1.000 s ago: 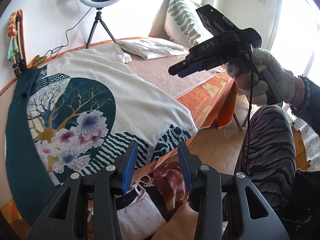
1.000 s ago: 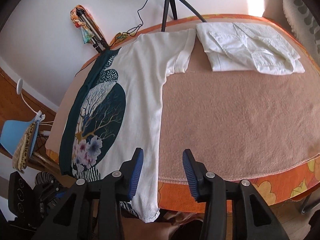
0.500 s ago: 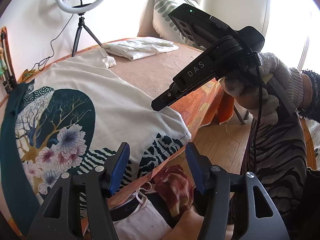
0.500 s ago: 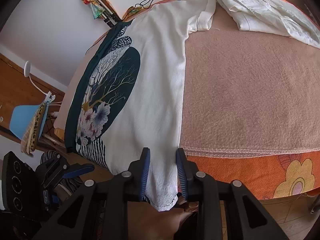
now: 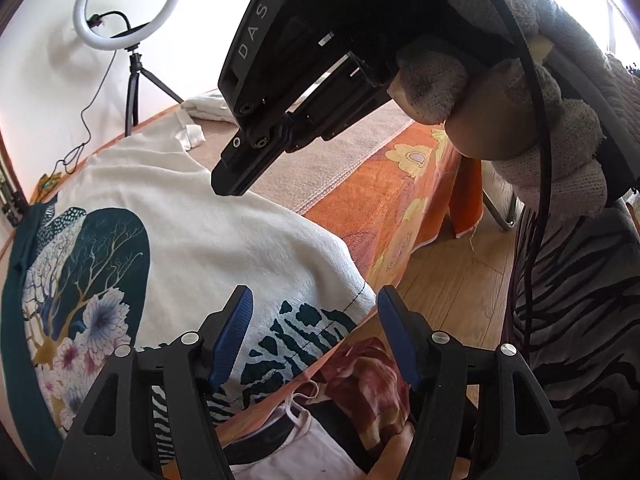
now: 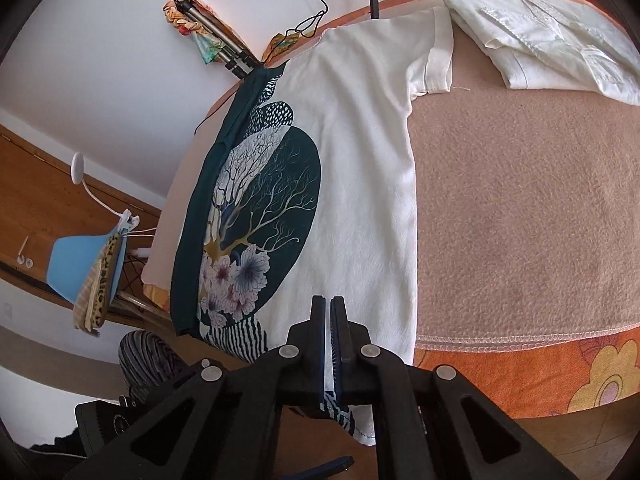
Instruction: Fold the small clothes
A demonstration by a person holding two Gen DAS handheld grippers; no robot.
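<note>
A white T-shirt with a dark green tree and flower print lies flat on the blanket-covered table, its hem hanging over the near edge. My right gripper is shut on the T-shirt at that hem, and white fabric shows between its pads. In the left wrist view the right gripper comes down from the upper right in a gloved hand. My left gripper hovers over the hem's striped corner. Its jaws are opening, and the fabric lies below them untouched.
A folded white garment lies at the table's far end. An orange flowered cloth hangs over the table edge. A ring light on a tripod stands behind. Loose clothes sit below the near edge, beside the person's striped trousers.
My right gripper closed on the T-shirt's hem and came down nearer the table edge. My left gripper's jaws widened and it moved in closer to the hem's corner.
</note>
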